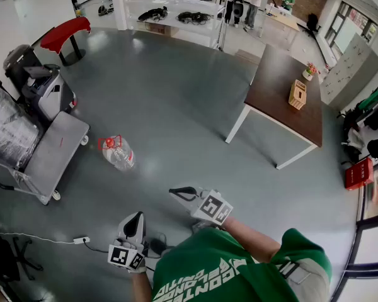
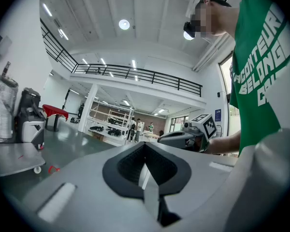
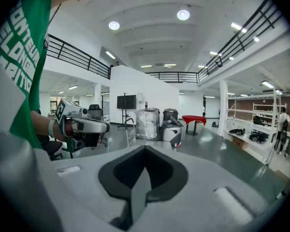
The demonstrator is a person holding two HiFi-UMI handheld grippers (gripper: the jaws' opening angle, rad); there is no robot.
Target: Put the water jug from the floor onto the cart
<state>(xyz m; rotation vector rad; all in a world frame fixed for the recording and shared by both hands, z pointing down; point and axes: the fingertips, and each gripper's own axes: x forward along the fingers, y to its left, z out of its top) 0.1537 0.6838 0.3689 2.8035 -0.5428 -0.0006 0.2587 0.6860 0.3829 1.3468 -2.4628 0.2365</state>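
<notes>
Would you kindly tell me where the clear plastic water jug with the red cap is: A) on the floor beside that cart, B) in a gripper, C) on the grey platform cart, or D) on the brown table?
A: the clear plastic water jug lies on the grey floor next to the grey platform cart.

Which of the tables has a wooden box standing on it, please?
The brown rectangular table with white legs, on the right of the head view, carries the wooden box. The small red table at the upper left has no such box.
</notes>
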